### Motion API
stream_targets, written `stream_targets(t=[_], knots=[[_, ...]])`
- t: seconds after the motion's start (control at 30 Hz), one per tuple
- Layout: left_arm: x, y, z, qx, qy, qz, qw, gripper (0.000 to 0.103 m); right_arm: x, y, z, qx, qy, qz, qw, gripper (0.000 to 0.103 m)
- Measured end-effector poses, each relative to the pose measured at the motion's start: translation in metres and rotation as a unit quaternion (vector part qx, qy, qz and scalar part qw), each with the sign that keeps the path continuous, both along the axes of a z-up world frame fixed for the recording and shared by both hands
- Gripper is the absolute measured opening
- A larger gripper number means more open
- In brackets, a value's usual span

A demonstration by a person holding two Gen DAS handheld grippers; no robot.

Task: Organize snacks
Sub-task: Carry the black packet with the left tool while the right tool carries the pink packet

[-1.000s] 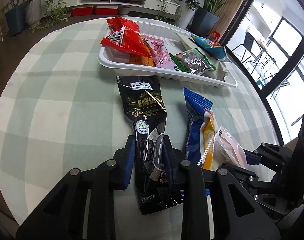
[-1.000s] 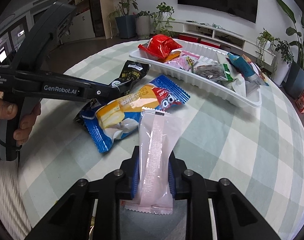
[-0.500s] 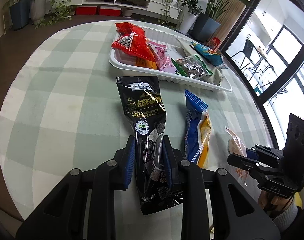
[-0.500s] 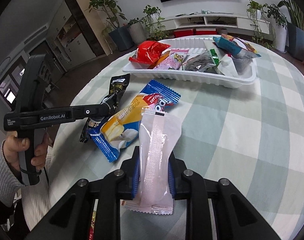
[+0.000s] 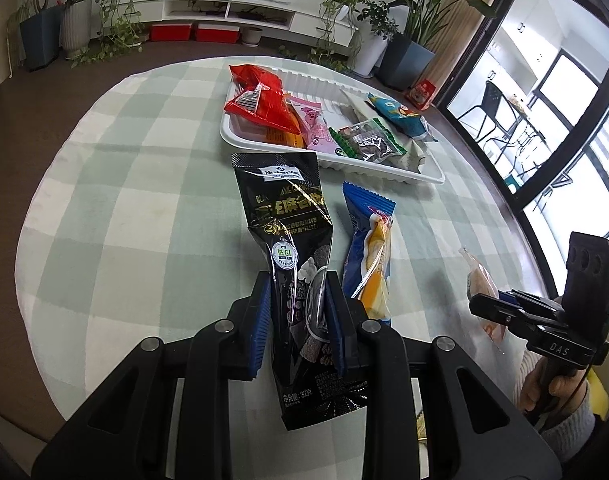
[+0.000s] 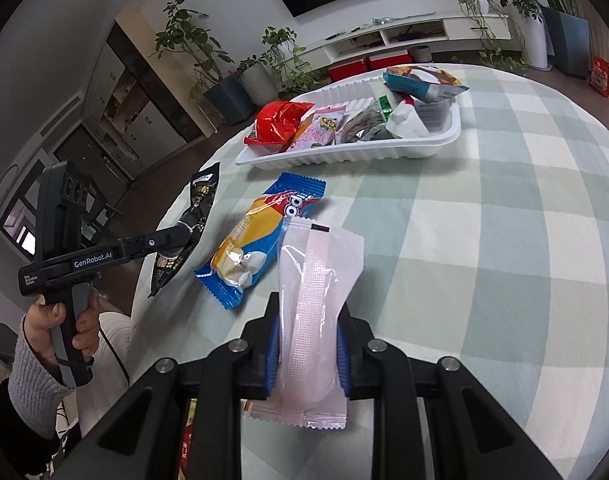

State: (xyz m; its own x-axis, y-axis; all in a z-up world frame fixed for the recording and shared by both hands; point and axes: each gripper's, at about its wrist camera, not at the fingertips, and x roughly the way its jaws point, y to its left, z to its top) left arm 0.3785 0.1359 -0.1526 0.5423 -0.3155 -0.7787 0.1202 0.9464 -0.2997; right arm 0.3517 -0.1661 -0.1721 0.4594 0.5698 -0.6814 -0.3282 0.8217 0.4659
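Room: plants and a low white shelf stand behind the round table (image 5: 116,184), which wears a pale green check cloth.
Tray: we see the white tray (image 5: 388,171) at the far side, already loaded with a red bag (image 5: 260,106) and other packets.
Left gripper (image 5: 297,314): our jaws are closed on the black snack pouch (image 5: 288,236), pinching its lower half while the top leans toward the tray.
Right gripper (image 6: 307,344): our jaws are clamped on the pale pink packet (image 6: 312,296), gripped across its lower middle with the top end free.
Loose snack: the blue and yellow packet (image 6: 260,240) lies on the cloth between our two grippers, short of the tray.
Handling: we judge both held packets light, soft and crinkly, with slick film that could slide; a hold across the filled body seems safer than the thin sealed edge.
Fragility: contents may crush, so we would squeeze gently.
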Motion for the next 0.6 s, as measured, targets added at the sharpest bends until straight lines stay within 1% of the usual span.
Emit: stream_targets(t=[0.17, 0.37, 0.6], knots=[[-0.009, 0.000, 0.008, 0.005, -0.008, 0.002, 1.0000, 0.023, -0.006, -0.005, 0.008, 0.007, -0.006, -0.006, 1.000, 0.026], [-0.018, -0.002, 0.017, 0.019, -0.020, 0.005, 0.9996, 0.023, -0.009, -0.005, 0.021, 0.008, -0.017, -0.006, 1.000, 0.026], [-0.022, -0.002, 0.028, 0.035, -0.034, 0.006, 0.9988, 0.023, -0.005, 0.000, 0.034, 0.010, -0.026, -0.004, 1.000, 0.026]])
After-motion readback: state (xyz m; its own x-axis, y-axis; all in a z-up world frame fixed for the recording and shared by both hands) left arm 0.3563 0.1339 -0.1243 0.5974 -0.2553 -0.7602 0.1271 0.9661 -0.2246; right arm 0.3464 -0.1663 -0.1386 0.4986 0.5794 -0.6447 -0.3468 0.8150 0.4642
